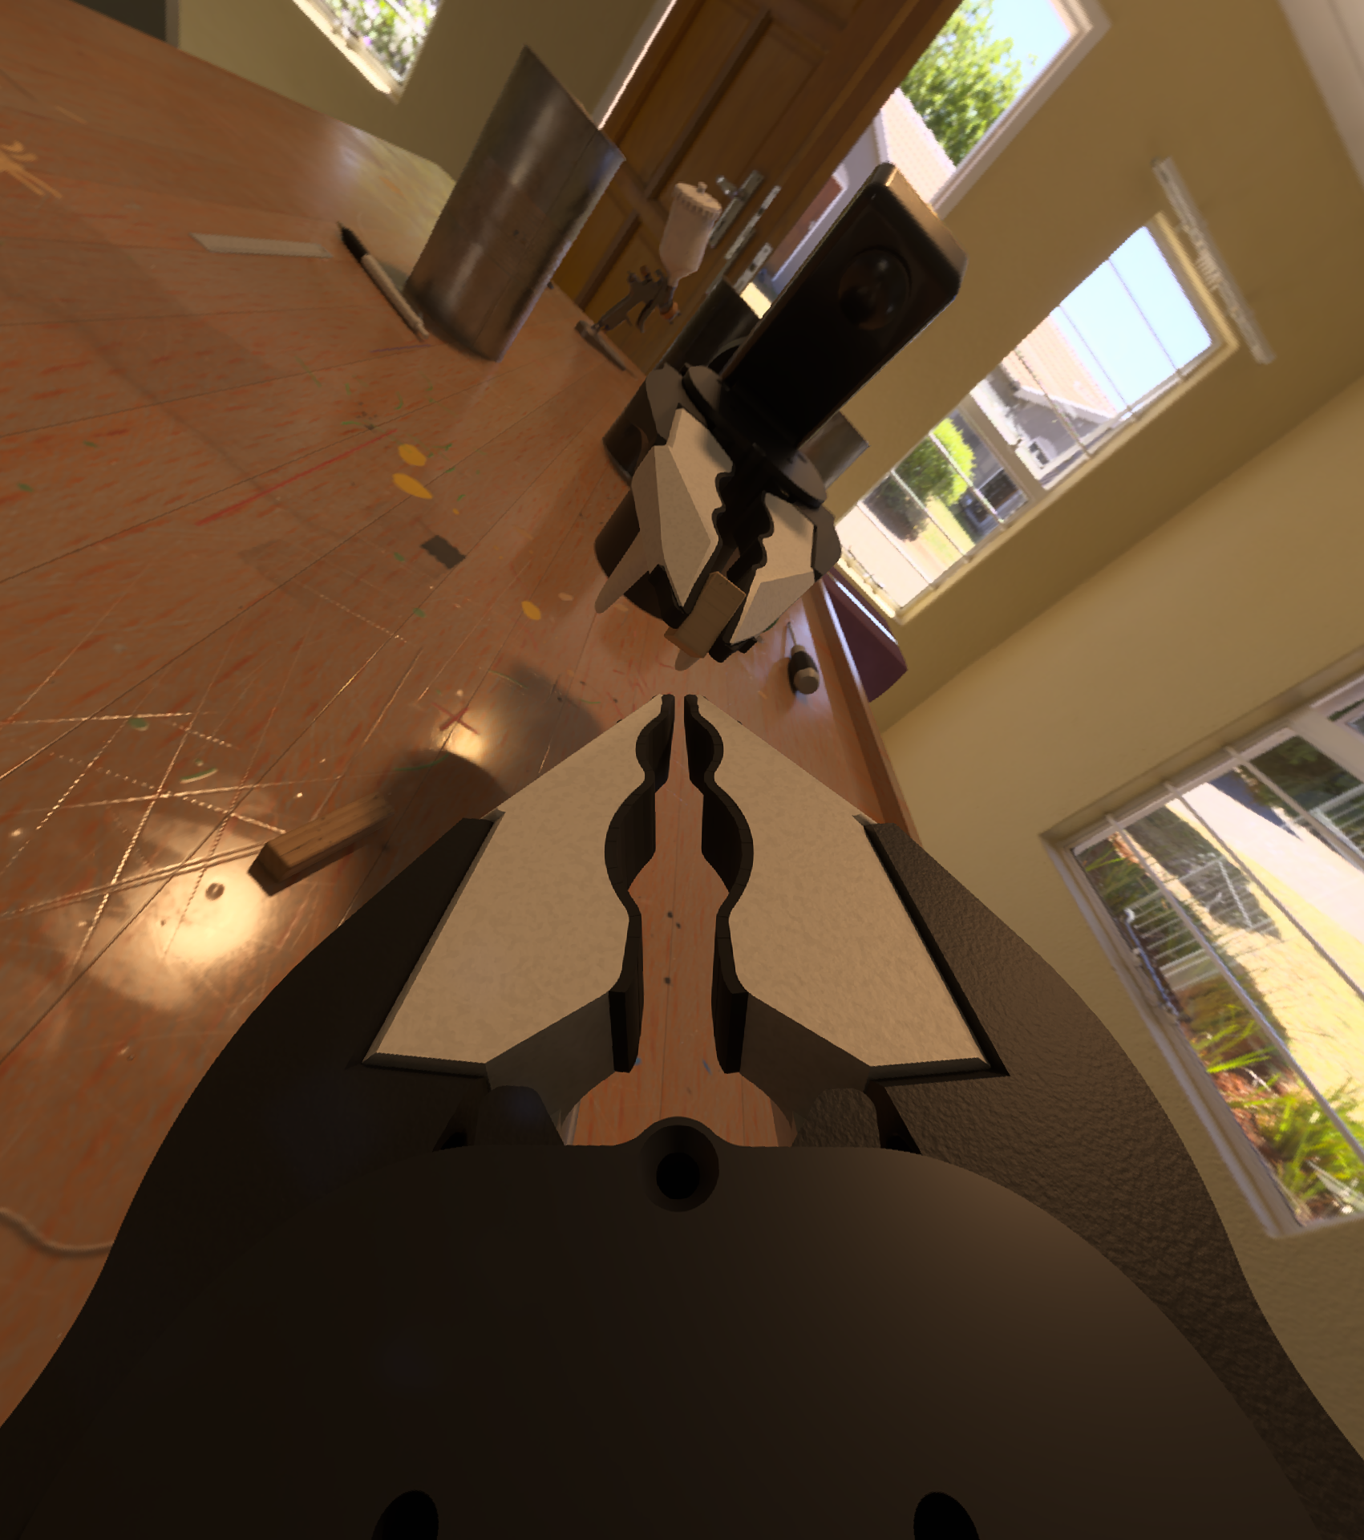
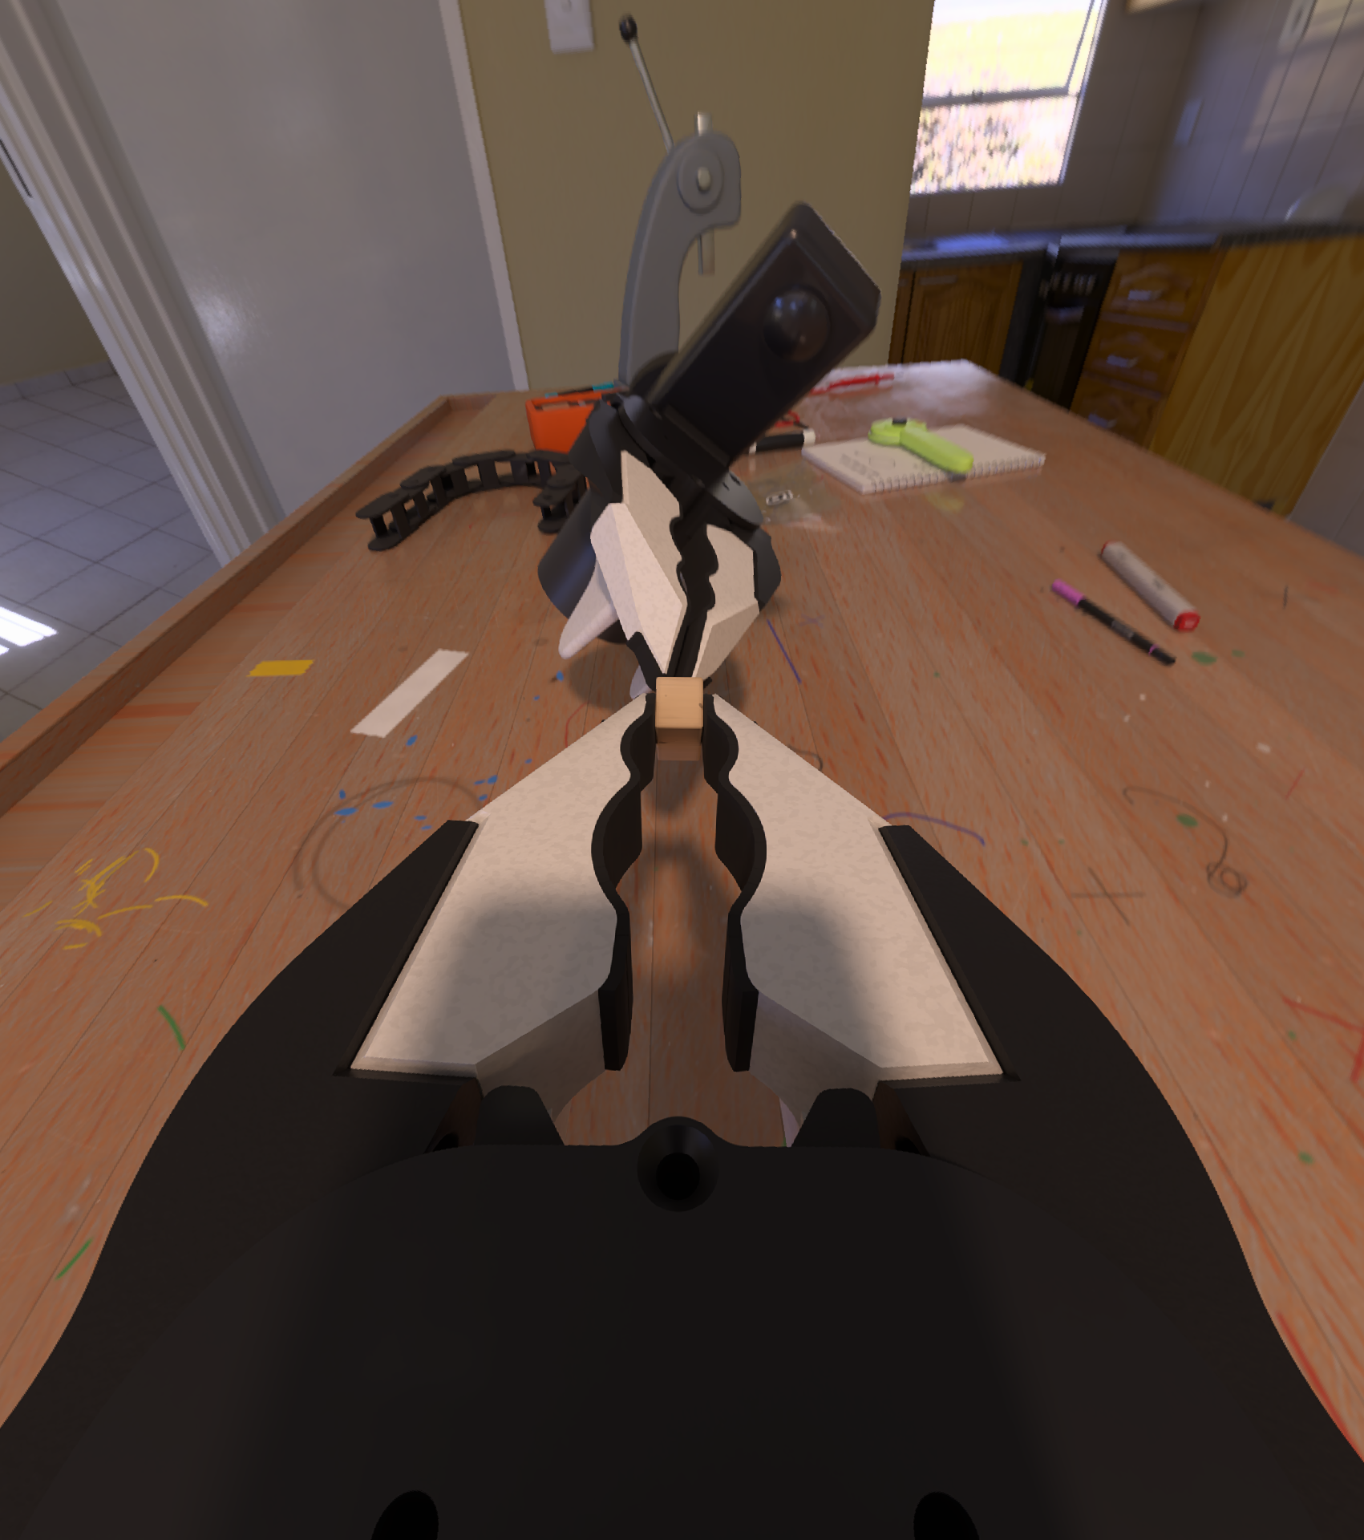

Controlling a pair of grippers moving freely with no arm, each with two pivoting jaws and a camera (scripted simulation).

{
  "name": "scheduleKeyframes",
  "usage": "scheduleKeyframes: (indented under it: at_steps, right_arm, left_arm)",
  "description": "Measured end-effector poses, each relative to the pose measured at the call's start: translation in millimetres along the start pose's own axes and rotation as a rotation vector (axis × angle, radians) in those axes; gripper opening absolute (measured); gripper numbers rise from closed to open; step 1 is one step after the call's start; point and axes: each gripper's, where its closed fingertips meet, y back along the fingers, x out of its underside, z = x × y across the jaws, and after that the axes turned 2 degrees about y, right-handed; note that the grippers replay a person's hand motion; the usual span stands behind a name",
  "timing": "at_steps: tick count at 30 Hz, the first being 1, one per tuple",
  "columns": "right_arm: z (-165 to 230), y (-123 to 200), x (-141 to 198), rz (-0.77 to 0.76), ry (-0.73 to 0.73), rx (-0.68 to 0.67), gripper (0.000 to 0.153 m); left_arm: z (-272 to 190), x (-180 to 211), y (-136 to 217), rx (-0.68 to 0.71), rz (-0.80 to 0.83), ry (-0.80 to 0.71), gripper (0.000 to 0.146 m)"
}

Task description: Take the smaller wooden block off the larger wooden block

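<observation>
My right gripper (image 2: 678,718) is shut on the smaller wooden block (image 2: 678,705), a pale cube held at its fingertips. The left wrist view shows this gripper (image 1: 707,637) ahead, with the small block (image 1: 713,612) between its fingers, a little above the table. The larger wooden block (image 1: 320,843) lies flat on the table by itself, left of my left gripper (image 1: 679,707). My left gripper is shut and empty, its tips close to the right gripper's. It also shows in the right wrist view (image 2: 666,665). The larger block is not visible in the right wrist view.
The wooden workbench (image 2: 995,833) holds a metal bin (image 1: 512,208), a spray gun (image 1: 674,246), a black cable chain (image 2: 445,492), an orange box (image 2: 557,417), a grey lever press (image 2: 678,233), a notebook (image 2: 924,458) and markers (image 2: 1149,583). A raised table edge (image 2: 162,617) runs along the left.
</observation>
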Motion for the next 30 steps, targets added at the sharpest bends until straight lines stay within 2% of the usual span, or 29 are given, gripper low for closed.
scheduleKeyframes:
  at_steps: [7,11,15,18,20,27,30]
  right_arm:
    - [-10.6,-4.2,23.4,0.116,-0.15,0.01,0.01]
    - [-10.7,-2.6,21.9,0.07,-0.296,-0.058,0.01]
    - [-12.3,-1.5,13.8,0.004,-0.381,-0.094,0.01]
    - [-14.7,0.5,0.2,-0.093,-0.556,-0.166,0.01]
    - [-17.4,0.1,-1.4,-0.12,-0.628,-0.168,0.01]
    - [-23.6,-3.7,6.9,-0.058,-0.604,-0.03,0.01]
    - [-24.0,-4.4,7.8,-0.036,-0.555,0.02,0.01]
  left_arm:
    - [22.2,4.9,0.5,-0.106,0.006,0.046,0.002]
    - [21.0,2.8,-0.2,-0.103,-0.007,0.036,0.002]
    - [16.7,-3.3,0.6,-0.091,-0.041,0.019,0.003]
    - [13.6,-9.8,3.0,-0.08,-0.086,0.011,0.002]
    - [13.8,-12.4,4.6,-0.094,-0.103,-0.001,0.002]
    - [21.4,-16.0,7.3,-0.136,-0.138,0.045,0.002]
    - [22.6,-16.4,7.9,-0.092,-0.165,0.132,0.002]
